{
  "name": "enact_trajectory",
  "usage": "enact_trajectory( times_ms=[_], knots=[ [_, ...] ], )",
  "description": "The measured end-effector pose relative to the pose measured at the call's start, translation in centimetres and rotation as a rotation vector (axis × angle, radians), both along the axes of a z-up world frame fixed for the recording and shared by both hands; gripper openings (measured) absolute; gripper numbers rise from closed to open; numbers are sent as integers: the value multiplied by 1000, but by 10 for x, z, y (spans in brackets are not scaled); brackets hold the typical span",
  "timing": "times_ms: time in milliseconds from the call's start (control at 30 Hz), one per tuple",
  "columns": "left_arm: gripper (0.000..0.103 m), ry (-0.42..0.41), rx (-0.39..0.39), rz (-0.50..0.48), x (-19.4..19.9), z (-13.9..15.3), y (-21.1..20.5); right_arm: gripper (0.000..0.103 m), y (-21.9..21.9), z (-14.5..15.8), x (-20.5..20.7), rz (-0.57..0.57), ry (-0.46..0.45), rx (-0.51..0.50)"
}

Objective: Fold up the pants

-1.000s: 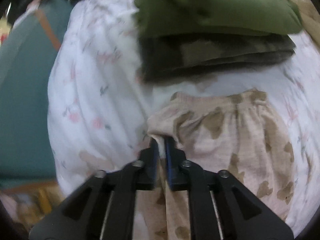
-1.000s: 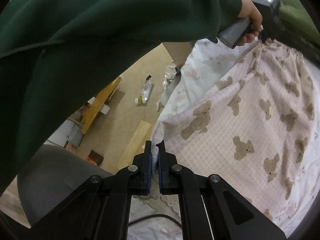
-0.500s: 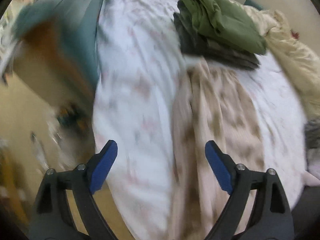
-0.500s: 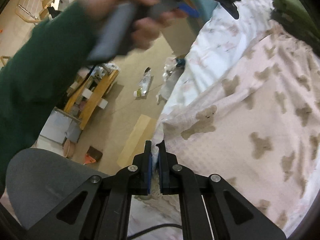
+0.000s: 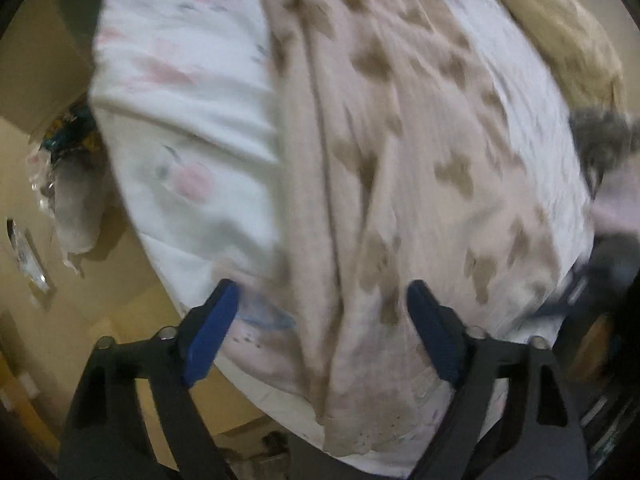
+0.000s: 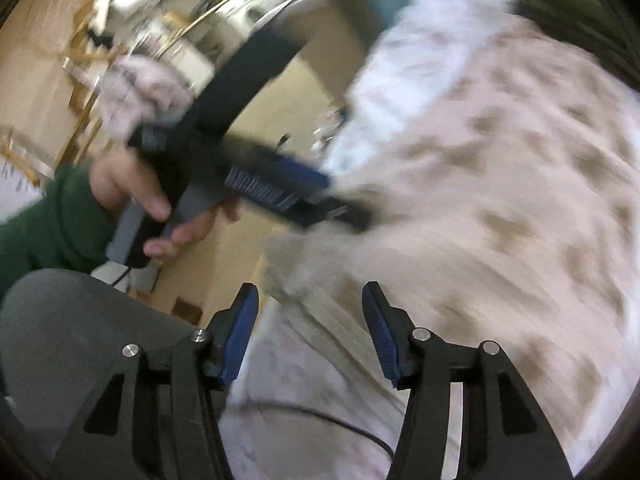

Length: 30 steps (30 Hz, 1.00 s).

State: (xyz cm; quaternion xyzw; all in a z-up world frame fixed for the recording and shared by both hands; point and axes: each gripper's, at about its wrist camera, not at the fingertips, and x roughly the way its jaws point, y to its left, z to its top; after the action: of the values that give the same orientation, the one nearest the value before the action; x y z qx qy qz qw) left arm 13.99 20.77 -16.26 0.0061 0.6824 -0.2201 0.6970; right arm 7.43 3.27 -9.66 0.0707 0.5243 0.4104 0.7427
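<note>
The pale pink pants with brown bear print (image 5: 400,140) lie spread lengthwise on the bed, their hem end near the bed's front edge. My left gripper (image 5: 320,320) points down over that end. Its jaws stand wide and are closing, with the cloth under the gap and neither pad touching it. The right wrist view shows the same pants (image 6: 500,200) blurred. My right gripper (image 6: 310,332) is opening; the pants' edge lies past its pads, which grip nothing. A hand (image 6: 132,184) in a green sleeve holds the left gripper (image 6: 320,200) at the pants' left edge.
A white floral bedsheet (image 5: 180,100) covers the bed, which drops to the tan floor (image 5: 60,300) on the left. A beige blanket (image 5: 560,20) lies at the far right. A grey rounded surface (image 6: 80,340) and a black cable (image 6: 320,416) sit near the right gripper.
Both grippers let go of the pants and opened. The left one swung from the waistband end back to the hem end near the bed's edge; the right one dropped slightly.
</note>
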Motion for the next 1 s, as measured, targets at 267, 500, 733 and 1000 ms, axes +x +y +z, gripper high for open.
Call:
enact_trajectory(
  times_ms=[267, 500, 733, 1000],
  knots=[
    [47, -21, 73, -95, -15, 9, -22, 71, -172, -38, 0, -501, 160, -58],
    [7, -36, 156, -192, -24, 11, -53, 67, -163, -92, 2, -450, 353, 63],
    [3, -98, 154, -153, -27, 55, -57, 1, -125, -77, -8, -368, 302, 48],
    [2, -277, -60, 4, -33, 181, -52, 1, -190, 44, -15, -439, 74, 206]
  ],
)
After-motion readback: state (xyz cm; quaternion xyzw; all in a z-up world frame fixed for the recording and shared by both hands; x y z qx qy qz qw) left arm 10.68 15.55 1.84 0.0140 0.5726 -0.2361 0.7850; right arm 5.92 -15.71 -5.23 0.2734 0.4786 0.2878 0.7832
